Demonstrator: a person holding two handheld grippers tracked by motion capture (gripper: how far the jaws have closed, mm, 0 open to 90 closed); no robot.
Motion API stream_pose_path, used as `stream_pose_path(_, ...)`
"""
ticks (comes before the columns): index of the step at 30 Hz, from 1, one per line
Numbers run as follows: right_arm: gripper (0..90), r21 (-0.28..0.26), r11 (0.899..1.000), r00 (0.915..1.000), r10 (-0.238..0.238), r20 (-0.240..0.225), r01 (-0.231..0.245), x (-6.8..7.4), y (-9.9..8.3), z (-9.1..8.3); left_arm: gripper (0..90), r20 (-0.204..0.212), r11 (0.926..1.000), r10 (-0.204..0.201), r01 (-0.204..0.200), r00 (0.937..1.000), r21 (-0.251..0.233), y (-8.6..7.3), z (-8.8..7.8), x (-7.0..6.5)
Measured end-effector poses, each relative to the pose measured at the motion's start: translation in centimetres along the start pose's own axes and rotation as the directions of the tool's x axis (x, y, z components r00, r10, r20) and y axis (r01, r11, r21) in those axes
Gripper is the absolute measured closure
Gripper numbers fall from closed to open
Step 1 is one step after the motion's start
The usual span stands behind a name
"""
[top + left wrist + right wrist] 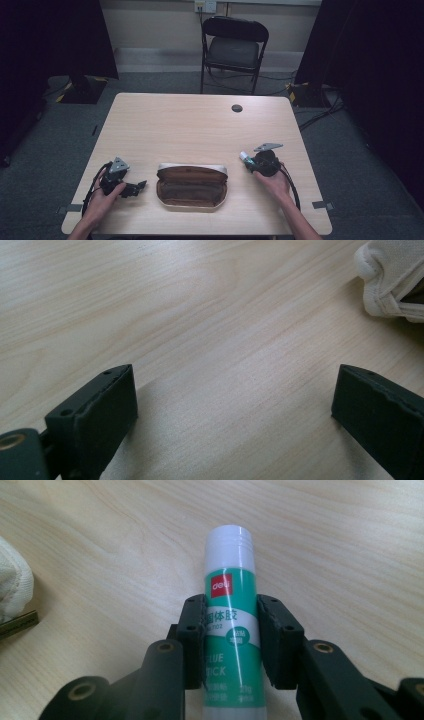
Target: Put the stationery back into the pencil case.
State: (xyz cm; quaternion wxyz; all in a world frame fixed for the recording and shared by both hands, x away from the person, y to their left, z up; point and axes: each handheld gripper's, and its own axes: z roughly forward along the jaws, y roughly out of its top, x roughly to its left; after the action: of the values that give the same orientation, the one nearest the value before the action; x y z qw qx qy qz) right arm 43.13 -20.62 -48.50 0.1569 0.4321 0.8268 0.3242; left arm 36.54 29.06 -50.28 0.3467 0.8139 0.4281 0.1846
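Big light-wood table (190,120) takes up most of the high view, its near edge cut off at the bottom. An open pencil case (192,186) lies near that front edge, its inside too dark to read; both gripper views clip it to a cream corner. The left gripper (134,189), just left of it, has jaws wide apart over bare wood. The right gripper (231,640) is clamped on a green-and-white glue stick (231,625), right of the case, label partly covered by the jaws.
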Motion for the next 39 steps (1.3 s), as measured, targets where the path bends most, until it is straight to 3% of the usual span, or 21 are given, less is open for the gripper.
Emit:
stream_pose_path(13, 66.1, -0.023, 0.999, 0.9985, 0.038, -0.039, -0.039, 0.1, 0.1, -0.8, 1.7, 0.009, 1.0000, 0.005, -0.005, 1.0000, 0.003, 0.0, 0.1, 0.0)
stream_pose_path(25, 66.1, -0.078, 0.997, 0.9971, 0.013, -0.074, -0.019, 0.6, 0.2, -3.1, 0.0, 0.021, 0.9999, 0.002, -0.002, 0.9998, 0.014, 0.1, 0.2, -0.1)
stream_pose_path(39, 66.1, -0.182, 0.983, 0.9925, -0.023, -0.120, 0.001, 1.6, 1.7, -6.3, 0.0, 0.016, 0.9999, 0.003, -0.003, 0.9999, 0.014, 0.1, 0.2, -0.1)
